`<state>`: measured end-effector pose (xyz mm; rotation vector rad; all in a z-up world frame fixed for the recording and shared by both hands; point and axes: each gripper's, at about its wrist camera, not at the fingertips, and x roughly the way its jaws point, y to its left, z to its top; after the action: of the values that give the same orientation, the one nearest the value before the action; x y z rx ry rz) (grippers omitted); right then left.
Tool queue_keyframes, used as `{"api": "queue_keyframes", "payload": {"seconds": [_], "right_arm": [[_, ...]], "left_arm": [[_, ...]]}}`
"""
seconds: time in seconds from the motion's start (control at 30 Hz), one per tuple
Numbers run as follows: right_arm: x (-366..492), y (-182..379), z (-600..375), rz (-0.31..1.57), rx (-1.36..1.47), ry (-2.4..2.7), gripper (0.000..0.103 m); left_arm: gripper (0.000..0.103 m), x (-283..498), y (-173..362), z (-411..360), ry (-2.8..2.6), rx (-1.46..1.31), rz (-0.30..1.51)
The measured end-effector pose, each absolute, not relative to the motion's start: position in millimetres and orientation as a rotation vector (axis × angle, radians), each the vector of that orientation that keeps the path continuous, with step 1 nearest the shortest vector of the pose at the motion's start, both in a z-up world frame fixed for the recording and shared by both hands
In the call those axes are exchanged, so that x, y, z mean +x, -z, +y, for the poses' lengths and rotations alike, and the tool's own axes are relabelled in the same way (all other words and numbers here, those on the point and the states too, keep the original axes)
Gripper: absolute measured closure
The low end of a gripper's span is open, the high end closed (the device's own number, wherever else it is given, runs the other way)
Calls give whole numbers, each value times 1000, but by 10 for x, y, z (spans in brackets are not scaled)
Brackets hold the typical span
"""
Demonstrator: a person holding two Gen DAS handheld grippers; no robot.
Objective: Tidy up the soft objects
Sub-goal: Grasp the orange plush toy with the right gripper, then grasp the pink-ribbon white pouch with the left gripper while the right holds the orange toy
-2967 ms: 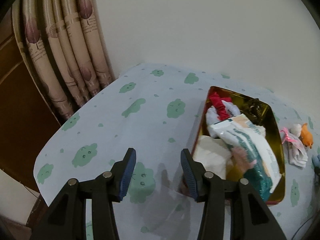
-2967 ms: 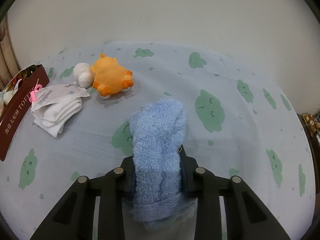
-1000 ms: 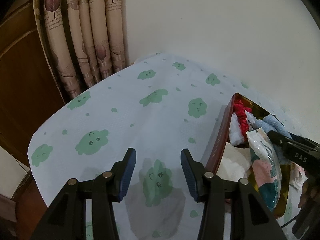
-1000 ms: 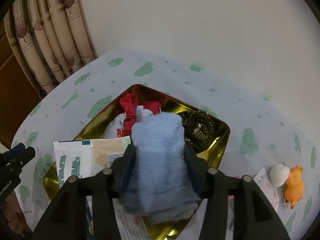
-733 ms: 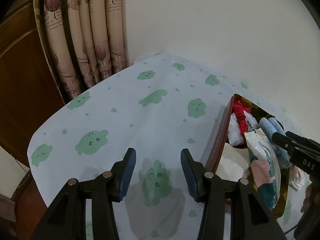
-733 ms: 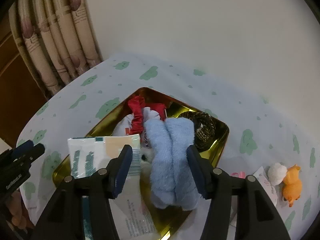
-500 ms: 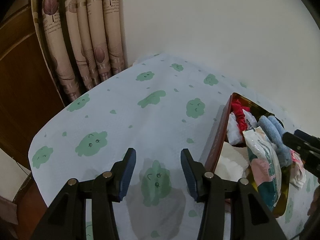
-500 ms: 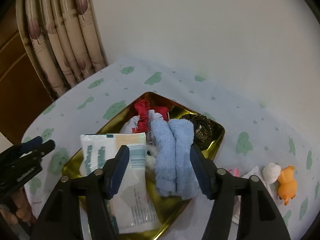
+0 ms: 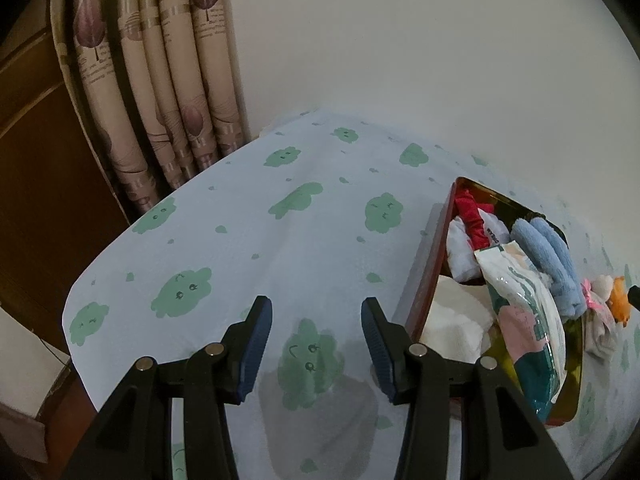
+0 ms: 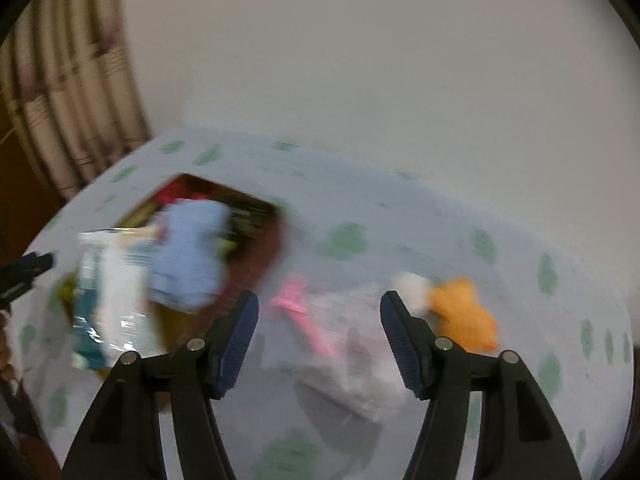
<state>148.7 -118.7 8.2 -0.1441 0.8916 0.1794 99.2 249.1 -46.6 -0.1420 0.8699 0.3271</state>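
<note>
1. The blue towel (image 9: pixel 548 256) lies folded inside the gold tin (image 9: pixel 436 264), along the tin's far-right side and against its rim; in the blurred right wrist view it shows as a pale blue mass (image 10: pixel 188 256) in the same tin (image 10: pixel 260 256).
2. Beside the towel in the tin sits a plastic-wrapped packet (image 9: pixel 524 312), printed in teal and pink, leaning across the middle; a red fabric piece (image 9: pixel 470 216) and a white bundle (image 9: pixel 460 252) fill the far end, and a white cloth (image 9: pixel 452 320) lies at the near end.
3. The tin rests on the table (image 9: pixel 280 248), covered by a pale cloth with green cloud shapes, near its right edge as the left wrist view frames it.
4. The left gripper (image 9: pixel 316 344) hovers over bare cloth just left of the tin — its blue-padded jaws are spread apart and hold nothing.
5. The right gripper (image 10: pixel 318 340) is likewise spread wide and empty, above a white bundle with a pink ribbon (image 10: pixel 340 340) that lies on the table outside the tin.
6. An orange plush toy (image 10: pixel 464 312) with a white pom-pom (image 10: pixel 412 284) touching it sits further right of that bundle — both are outside the tin.
7. Patterned curtains (image 9: pixel 160 80) hang at the table's far-left corner, against a plain wall (image 9: pixel 400 60).
8. The right wrist view is heavily smeared, so finer detail there cannot be told.
</note>
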Motion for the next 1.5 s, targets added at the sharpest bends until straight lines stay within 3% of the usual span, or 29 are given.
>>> {"api": "queue_keyframes", "payload": {"seconds": [0.3, 0.67, 0.8, 1.3, 1.4, 1.5], "right_arm": [[1794, 280, -1971, 977, -158, -44, 42], [2220, 669, -2015, 1030, -194, -78, 41], [2238, 718, -2024, 1000, -175, -95, 49], [1398, 628, -2555, 933, -109, -3, 51], [1184, 632, -2691, 932, -81, 11, 51], [1043, 623, -2761, 925, -52, 16, 51]], "left_arm": [[56, 1002, 484, 2521, -312, -168, 876], [56, 1024, 447, 2460, -315, -134, 834], [56, 1036, 452, 2398, -311, -101, 831], [56, 1023, 231, 1642, -54, -97, 858], [46, 1056, 152, 1250, 43, -57, 860], [44, 1113, 138, 875, 133, -34, 889]]}}
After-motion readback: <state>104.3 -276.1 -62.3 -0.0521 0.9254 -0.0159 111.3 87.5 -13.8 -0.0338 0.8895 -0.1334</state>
